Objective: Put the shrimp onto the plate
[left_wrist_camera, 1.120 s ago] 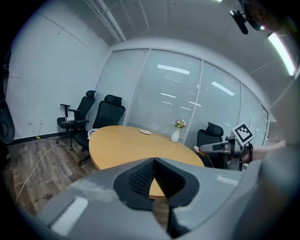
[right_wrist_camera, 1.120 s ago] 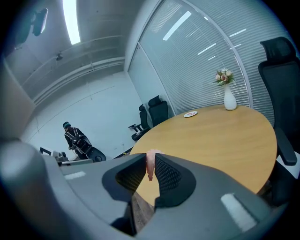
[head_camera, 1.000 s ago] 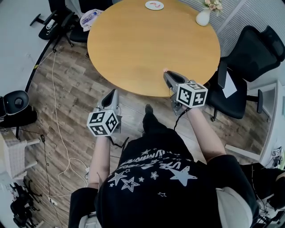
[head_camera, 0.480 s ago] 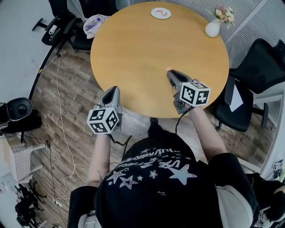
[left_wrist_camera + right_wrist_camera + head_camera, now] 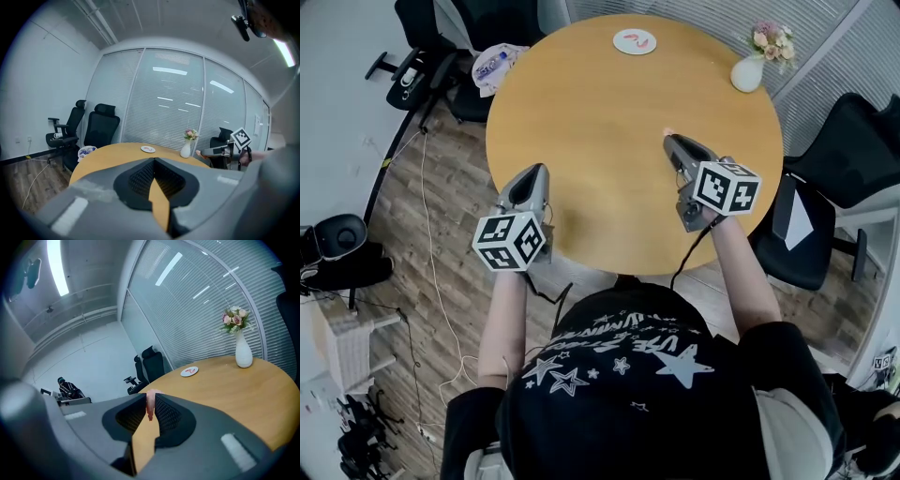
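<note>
A small pink shrimp point(image 5: 150, 405) is pinched upright between the jaws of my right gripper point(image 5: 151, 401), which is shut on it. From the head view, that gripper point(image 5: 668, 141) hovers over the right half of the round wooden table point(image 5: 581, 112), with the shrimp point(image 5: 666, 133) showing at its tip. The white plate point(image 5: 635, 41) lies at the table's far edge with red-orange marks on it; the plate point(image 5: 189, 371) is well ahead of the right gripper. My left gripper point(image 5: 532, 174) hangs over the table's near left edge, its jaws shut with nothing in them point(image 5: 153, 161).
A white vase with flowers point(image 5: 749, 70) stands at the far right of the table. Black office chairs point(image 5: 844, 141) are to the right and far left point(image 5: 427, 52). A plastic bag point(image 5: 492, 61) lies on a chair. Cables point(image 5: 422, 216) run over the wooden floor at left.
Both grippers have moved forward over the table, and the table has drawn nearer in the head view. The right gripper still holds the shrimp, now closer to the plate.
</note>
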{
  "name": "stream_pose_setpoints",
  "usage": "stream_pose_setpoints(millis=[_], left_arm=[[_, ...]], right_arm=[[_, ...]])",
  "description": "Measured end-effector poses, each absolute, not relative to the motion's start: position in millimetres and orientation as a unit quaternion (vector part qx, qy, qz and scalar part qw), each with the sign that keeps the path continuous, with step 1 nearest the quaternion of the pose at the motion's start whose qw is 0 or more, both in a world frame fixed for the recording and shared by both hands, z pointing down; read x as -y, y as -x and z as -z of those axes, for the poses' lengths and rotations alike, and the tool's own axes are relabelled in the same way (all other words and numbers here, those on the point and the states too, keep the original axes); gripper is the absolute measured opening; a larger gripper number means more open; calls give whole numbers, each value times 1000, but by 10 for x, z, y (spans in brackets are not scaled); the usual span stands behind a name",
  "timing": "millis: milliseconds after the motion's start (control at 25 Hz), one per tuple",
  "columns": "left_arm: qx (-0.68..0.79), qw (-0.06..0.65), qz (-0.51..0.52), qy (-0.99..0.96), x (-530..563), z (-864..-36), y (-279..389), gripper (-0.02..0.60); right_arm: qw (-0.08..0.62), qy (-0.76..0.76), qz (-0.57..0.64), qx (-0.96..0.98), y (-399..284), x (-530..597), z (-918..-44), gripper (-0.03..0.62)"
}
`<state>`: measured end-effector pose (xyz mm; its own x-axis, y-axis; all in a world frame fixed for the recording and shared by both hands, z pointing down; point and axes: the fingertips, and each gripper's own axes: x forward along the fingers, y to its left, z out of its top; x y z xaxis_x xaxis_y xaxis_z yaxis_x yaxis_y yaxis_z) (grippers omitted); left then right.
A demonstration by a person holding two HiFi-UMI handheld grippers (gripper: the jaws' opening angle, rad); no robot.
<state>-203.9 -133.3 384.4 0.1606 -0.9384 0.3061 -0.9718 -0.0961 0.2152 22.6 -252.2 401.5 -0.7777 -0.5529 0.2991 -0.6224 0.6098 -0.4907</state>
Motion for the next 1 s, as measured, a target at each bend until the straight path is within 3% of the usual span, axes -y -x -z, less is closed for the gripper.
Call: stream_pose_setpoints(millis=[440,1000], left_arm=[[644,132,-52,-752,1984,-3389,1960,2],[599,157,-61,-782,2707,-3597,2157,2]], right_arm=[[56,-302,-293,905,14,2995,-3840,60],[58,-341,-291,892,300,3393,-3896,60]])
